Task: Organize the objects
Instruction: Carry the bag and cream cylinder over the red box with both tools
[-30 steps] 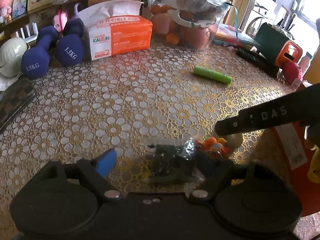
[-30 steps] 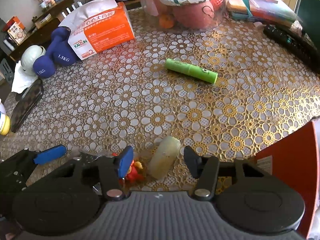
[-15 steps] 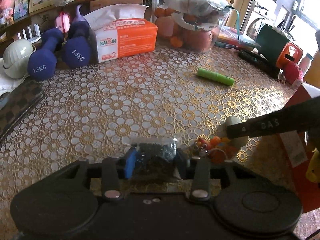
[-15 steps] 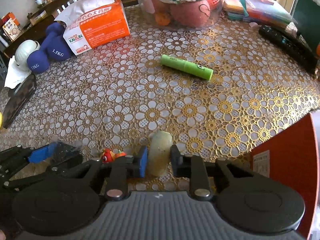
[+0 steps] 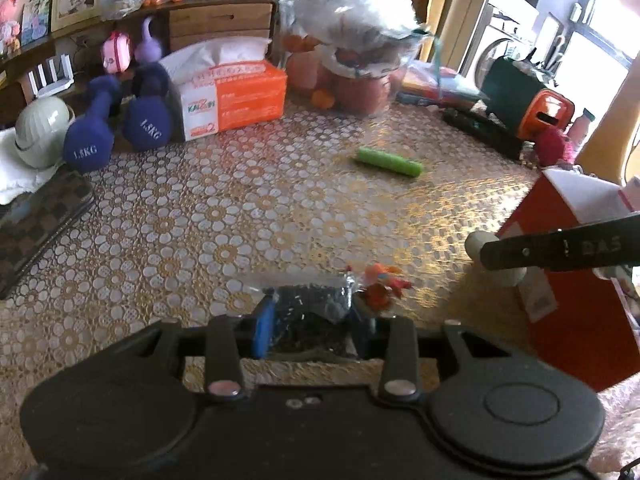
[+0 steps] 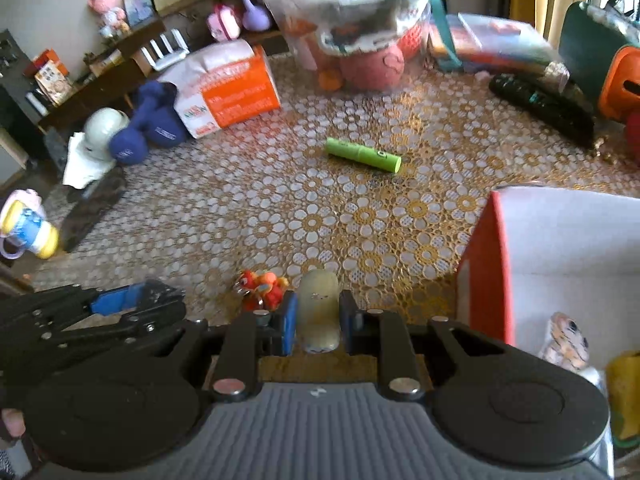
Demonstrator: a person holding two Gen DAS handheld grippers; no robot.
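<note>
My left gripper (image 5: 310,326) is shut on a clear bag of dark small parts (image 5: 310,312), held above the floral table. My right gripper (image 6: 318,322) is shut on a pale cream cylinder (image 6: 320,306) and holds it off the table; it also shows in the left wrist view (image 5: 478,246). A small red-orange toy (image 6: 262,286) lies on the table between the two grippers (image 5: 380,284). A green tube (image 6: 362,155) lies mid-table (image 5: 390,162). An open red box (image 6: 492,248) with a few items inside stands at the right.
At the back stand an orange tissue box (image 5: 236,98), blue dumbbells (image 5: 120,128), a bagged fruit basket (image 5: 356,60) and a white helmet (image 5: 38,136). A checkered case (image 5: 36,220) lies left. A black remote (image 6: 540,108) lies back right.
Both grippers closed on their objects, the left on the bag and the right on the cream cylinder, then lifted them and drew back. The open red box has come into the right wrist view.
</note>
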